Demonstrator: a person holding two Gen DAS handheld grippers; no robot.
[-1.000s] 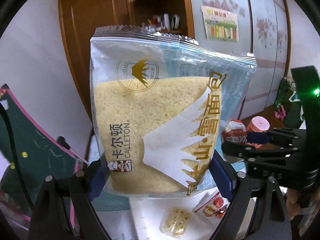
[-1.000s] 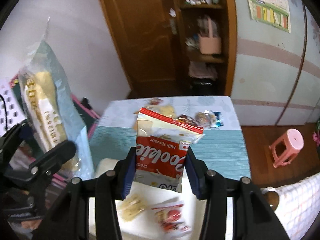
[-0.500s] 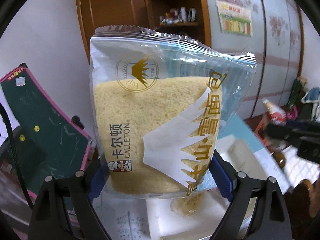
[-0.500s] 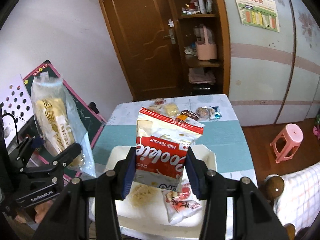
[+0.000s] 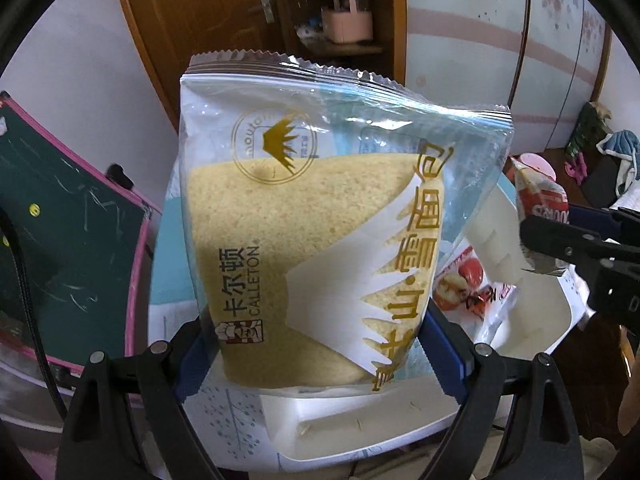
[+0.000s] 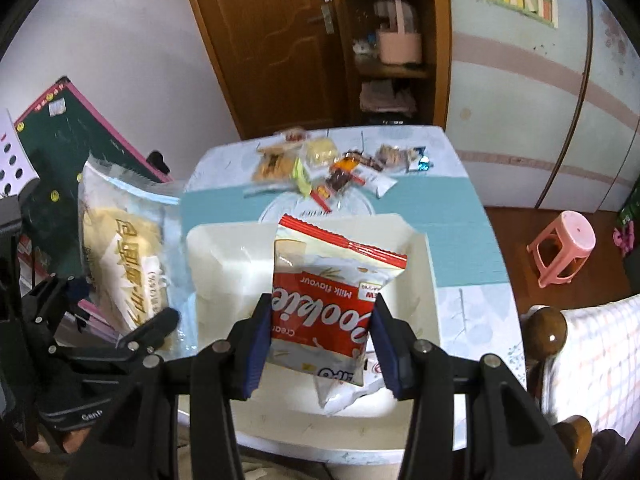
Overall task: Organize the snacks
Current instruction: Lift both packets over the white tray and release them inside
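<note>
Gripping a Calleton bread pack (image 5: pixel 320 216), the left gripper (image 5: pixel 320 356) has its blue pads pinching the pack's lower edges; pack stands upright, held in the air above the near-left part of the white tray (image 5: pixel 532 300). From the right wrist view the same bread pack (image 6: pixel 124 256) sits at the tray's left edge, clamped low by the left gripper (image 6: pixel 120 320).

Right gripper (image 6: pixel 320 344) jaws pinch a red-and-white cookie bag (image 6: pixel 328 296) by its lower half, print upside down, held over the middle of the white tray (image 6: pixel 224 248). In the left wrist view that cookie bag (image 5: pixel 540 204) shows at far right, partly hidden by the black gripper finger.

Inside the tray: a clear-and-red snack packet (image 5: pixel 468 284) lies on the floor of it, right of the bread pack; in the right view only its white end pokes out under the cookie bag.

Tray rests on a table (image 6: pixel 460 216) with a teal-and-white cloth. Loose small snacks (image 6: pixel 336 164) are scattered at the table's far end, well apart from the tray. Pink stool (image 6: pixel 564 248) on the floor to the right; green chalkboard (image 5: pixel 68 236) left of the table.
</note>
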